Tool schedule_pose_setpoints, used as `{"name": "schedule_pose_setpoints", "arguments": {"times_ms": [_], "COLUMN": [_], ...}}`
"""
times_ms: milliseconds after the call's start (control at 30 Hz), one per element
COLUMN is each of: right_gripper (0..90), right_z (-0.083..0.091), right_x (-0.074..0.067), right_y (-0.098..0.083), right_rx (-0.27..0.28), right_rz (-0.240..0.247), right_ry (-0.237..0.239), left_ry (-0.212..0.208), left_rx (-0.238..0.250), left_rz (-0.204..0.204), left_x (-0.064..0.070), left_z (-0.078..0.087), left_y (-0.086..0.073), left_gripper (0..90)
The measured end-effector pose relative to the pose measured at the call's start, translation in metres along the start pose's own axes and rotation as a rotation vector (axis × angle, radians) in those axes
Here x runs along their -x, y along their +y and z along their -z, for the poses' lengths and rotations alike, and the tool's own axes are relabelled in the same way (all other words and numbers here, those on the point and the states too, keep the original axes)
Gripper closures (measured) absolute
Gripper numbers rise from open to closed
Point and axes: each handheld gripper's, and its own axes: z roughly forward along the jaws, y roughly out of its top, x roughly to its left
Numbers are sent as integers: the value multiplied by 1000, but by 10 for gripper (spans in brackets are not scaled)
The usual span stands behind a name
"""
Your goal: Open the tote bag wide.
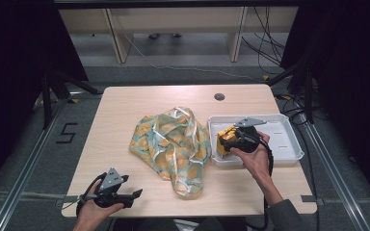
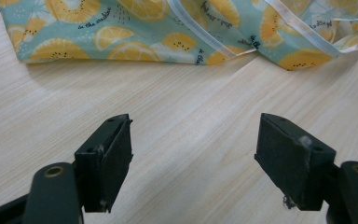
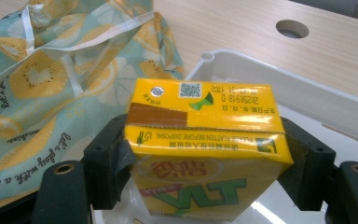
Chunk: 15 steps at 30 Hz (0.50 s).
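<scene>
A: What carries everything here?

B: The desk [image 1: 125, 144], pale wood, with 1 round hole [image 1: 219, 96] near its far edge. On its middle lies the lemon-print bag [image 1: 173, 147], crumpled, teal with yellow slices and white straps.

A: And to the right of the bag?

B: The white tray [image 1: 289, 144], its left wall just beside the bag's edge. Inside its left end is the yellow drink carton [image 3: 200, 149], upside down in the right gripper view, its foil straw spot facing up.

A: How does your right gripper [image 3: 200, 163] stand?

B: My right gripper pinches that carton, 1 pad against each of its 2 narrow sides, low over the tray's left end.

A: Your left gripper [image 2: 193, 163]?

B: Spread wide, nothing between its 2 jaws, at the desk's near left corner. Bare wood lies ahead of it, the bag's hem farther off.
</scene>
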Motion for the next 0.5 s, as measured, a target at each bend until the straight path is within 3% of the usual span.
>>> {"name": "schedule_pose_setpoints", "arguments": {"times_ms": [33,133,233,300,333,367,400,500], "right_gripper": [297,296,296,296,295,295,295,295], "right_z": [0,-2,-2,-2,-3,-2,-3,0], "right_x": [-1,-1,-1,1,0,-1,-1,-3], "right_y": [0,-3,-6,-7,-8,-8,-11,-12], "right_rx": [-5,7,3,14,28,18,47,27], "right_rz": [-16,-17,-37,-10,-12,-24,-8,-34], "right_ry": [4,-7,-5,-15,-16,-10,-31,-22], "left_ry": [-11,-5,-9,-9,-12,-9,-8,-8], "left_rx": [-18,-11,-11,-18,-17,-17,-19,-10], "left_rz": [-17,-35,-15,-40,-18,-23,-43,-15], "left_x": [-1,-2,-1,-2,-1,-1,-2,0], "left_z": [1,1,1,2,1,1,2,1], "left_y": [0,1,0,1,0,0,1,0], "left_gripper": [263,264,263,263,263,264,263,263]}}
